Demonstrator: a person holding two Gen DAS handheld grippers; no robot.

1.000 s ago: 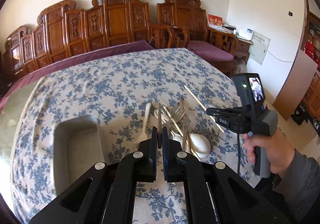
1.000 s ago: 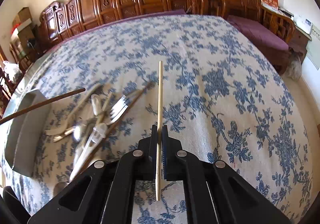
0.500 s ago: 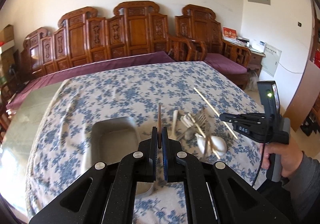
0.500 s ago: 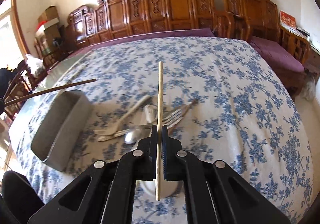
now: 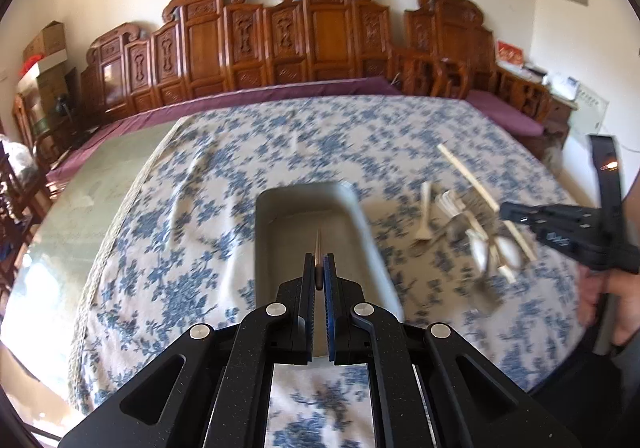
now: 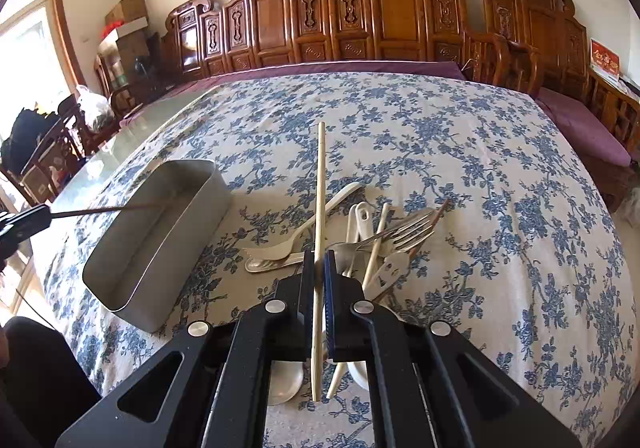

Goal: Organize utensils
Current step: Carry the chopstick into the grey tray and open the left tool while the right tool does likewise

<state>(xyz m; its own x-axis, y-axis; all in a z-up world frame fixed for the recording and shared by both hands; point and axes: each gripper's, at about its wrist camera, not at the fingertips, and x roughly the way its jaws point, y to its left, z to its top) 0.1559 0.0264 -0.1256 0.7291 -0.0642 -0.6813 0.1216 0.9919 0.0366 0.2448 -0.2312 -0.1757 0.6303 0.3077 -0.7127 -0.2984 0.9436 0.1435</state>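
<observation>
floral-clothed table [image 6: 500, 167], grey bin [image 6: 132, 280], utensil pile [image 6: 360, 236], perhaps overlapping

A row of carved brown wooden chairs [image 6: 384, 15] lines the cream wall behind the blue-flowered tablecloth [image 6: 460, 151], with stacked cardboard boxes [image 6: 126, 21] in the left corner.

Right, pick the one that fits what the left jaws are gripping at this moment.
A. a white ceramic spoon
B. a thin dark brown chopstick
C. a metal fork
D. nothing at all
B: the left gripper is shut on a thin dark brown chopstick, whose tip reaches over the grey rectangular metal container; the forks and spoons lie in a pile on the cloth.
</observation>
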